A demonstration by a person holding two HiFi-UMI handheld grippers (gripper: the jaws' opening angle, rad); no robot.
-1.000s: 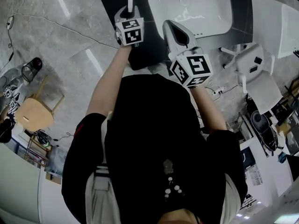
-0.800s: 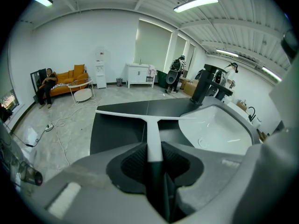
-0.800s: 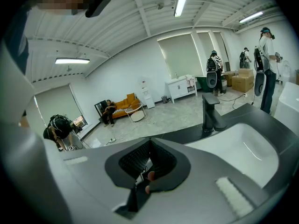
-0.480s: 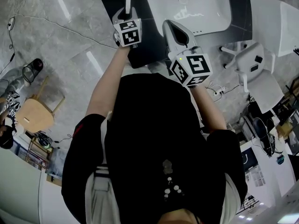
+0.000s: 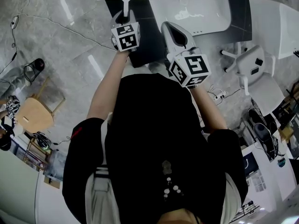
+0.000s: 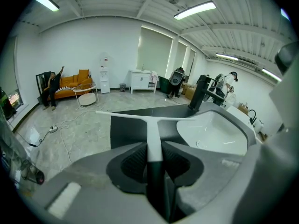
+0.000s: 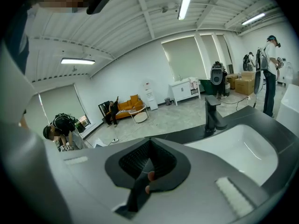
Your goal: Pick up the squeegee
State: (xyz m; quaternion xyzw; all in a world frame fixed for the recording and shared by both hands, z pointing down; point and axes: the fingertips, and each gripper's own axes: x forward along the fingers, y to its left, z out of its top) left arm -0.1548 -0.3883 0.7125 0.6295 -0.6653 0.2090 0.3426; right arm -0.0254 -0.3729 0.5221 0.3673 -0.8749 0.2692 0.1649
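Left gripper (image 5: 124, 18) clamped on the squeegee (image 6: 150, 125) handle, blade sticking out front over the dark counter (image 5: 148, 36) beside the sink (image 5: 205, 13) (looks lifted clear, so the pick seems basically done). Right gripper (image 7: 145, 174) pinched together, empty, idle. Remaining: just keep the hold.

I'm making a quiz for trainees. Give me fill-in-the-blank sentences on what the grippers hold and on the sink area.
1. The left gripper is shut on the handle of a white ____.
2. The right gripper has its jaws together with ____ between them.
3. The faucet by the white sink is ____ in colour.
Missing words: squeegee; nothing; black.
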